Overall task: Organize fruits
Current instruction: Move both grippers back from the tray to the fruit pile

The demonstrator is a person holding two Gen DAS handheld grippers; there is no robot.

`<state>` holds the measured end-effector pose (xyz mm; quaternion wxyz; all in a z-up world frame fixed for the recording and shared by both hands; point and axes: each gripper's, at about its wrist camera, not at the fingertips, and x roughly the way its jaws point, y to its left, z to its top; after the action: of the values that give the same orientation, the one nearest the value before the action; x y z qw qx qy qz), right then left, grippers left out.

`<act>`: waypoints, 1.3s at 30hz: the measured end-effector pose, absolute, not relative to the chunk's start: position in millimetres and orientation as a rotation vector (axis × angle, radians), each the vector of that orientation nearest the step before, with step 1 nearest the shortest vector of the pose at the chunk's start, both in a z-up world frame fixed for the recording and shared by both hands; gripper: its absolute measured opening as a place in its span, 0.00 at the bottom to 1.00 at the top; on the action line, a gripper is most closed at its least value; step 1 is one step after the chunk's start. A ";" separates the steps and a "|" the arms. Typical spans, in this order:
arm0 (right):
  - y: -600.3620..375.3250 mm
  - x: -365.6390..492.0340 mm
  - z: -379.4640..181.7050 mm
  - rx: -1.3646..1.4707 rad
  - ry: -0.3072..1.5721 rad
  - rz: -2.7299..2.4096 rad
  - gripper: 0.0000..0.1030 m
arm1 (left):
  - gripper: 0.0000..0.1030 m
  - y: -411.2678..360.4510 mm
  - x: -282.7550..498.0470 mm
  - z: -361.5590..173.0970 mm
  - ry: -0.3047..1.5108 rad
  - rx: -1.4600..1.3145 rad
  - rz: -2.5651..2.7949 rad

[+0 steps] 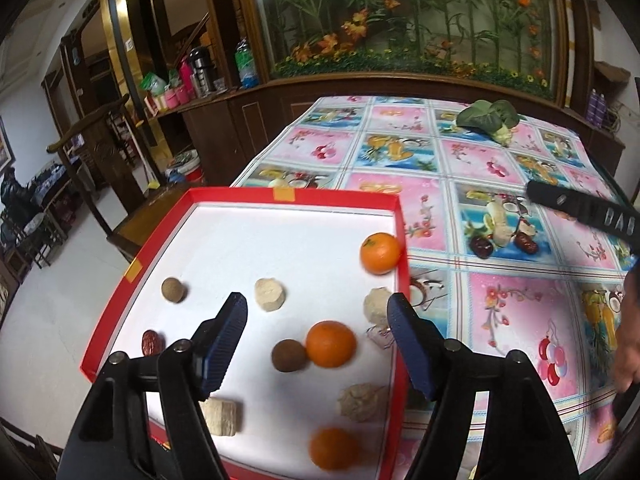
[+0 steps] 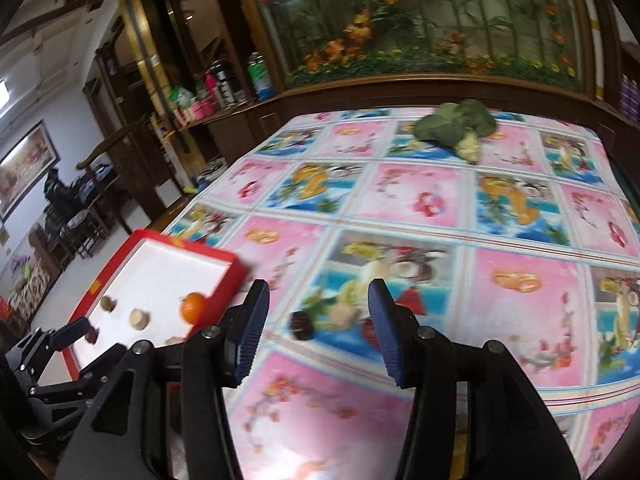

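Two grippers stand wide and empty: the left gripper (image 1: 316,320) hangs over the red tray (image 1: 304,195), where three oranges (image 1: 331,344) lie among brown fruits; the right gripper (image 2: 318,308) hovers over the bench (image 2: 420,200) near a date (image 2: 302,325). Farther off lie greens (image 2: 456,122).

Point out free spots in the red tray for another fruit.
Far half of the red tray is bare, from the back rim down to the longan and far orange. The near right is crowded around the middle orange and near orange. The left hand-held gripper hovers open there.
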<state>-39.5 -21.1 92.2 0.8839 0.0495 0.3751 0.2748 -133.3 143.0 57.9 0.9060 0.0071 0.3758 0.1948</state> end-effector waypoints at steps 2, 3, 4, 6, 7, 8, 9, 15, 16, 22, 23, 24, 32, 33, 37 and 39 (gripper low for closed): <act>-42.4 -30.7 92.6 0.127 0.782 0.536 0.52 | 0.71 139.5 -131.2 57.0 0.775 0.018 0.378; -52.2 -28.2 93.0 0.137 0.783 0.521 0.52 | 0.71 137.3 -130.4 56.4 0.775 0.019 0.362; -63.4 -24.6 92.9 0.148 0.785 0.504 0.52 | 0.71 134.9 -129.0 55.7 0.774 0.022 0.347; -87.6 -16.2 92.1 0.166 0.790 0.469 0.51 | 0.71 129.2 -126.6 54.5 0.770 0.027 0.315; -93.7 -14.4 91.7 0.168 0.790 0.458 0.51 | 0.71 125.5 -125.4 53.8 0.767 0.031 0.296; -103.8 -11.5 91.5 0.170 0.788 0.438 0.51 | 0.71 122.9 -124.9 53.4 0.765 0.033 0.283; -108.3 -10.4 91.3 0.169 0.788 0.430 0.51 | 0.72 118.7 -122.7 52.1 0.763 0.037 0.262; -119.2 -7.1 90.5 0.180 0.804 0.439 0.51 | 0.73 95.4 -107.8 42.3 0.781 0.032 0.180; -115.0 -8.2 89.6 0.168 0.808 0.451 0.51 | 0.73 91.2 -105.7 41.2 0.783 0.035 0.170; -69.8 -18.1 68.5 0.049 0.890 0.580 0.51 | 0.73 75.5 -90.0 35.2 0.796 0.067 0.124; -63.7 -19.8 64.9 0.029 0.897 0.585 0.48 | 0.73 75.4 -88.0 34.5 0.799 0.069 0.123; -59.2 -21.2 61.5 0.013 0.900 0.588 0.45 | 0.73 75.8 -85.9 34.0 0.802 0.070 0.121; -37.5 -18.5 41.8 -0.011 0.966 0.645 0.43 | 0.73 86.7 -72.5 28.1 0.848 0.065 0.152; -34.8 -18.3 40.4 -0.012 0.974 0.659 0.43 | 0.73 87.3 -71.0 27.8 0.850 0.066 0.152; -23.2 -16.9 33.2 -0.025 0.987 0.676 0.43 | 0.73 89.2 -66.4 28.6 0.856 0.072 0.151; -20.1 -17.6 31.9 -0.038 0.967 0.666 0.43 | 0.73 90.3 -64.7 28.9 0.858 0.072 0.152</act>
<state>-17.6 -20.1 31.9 0.8323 -0.0180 0.4563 0.3143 -64.7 90.3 28.9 0.9059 0.0351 0.4156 0.0734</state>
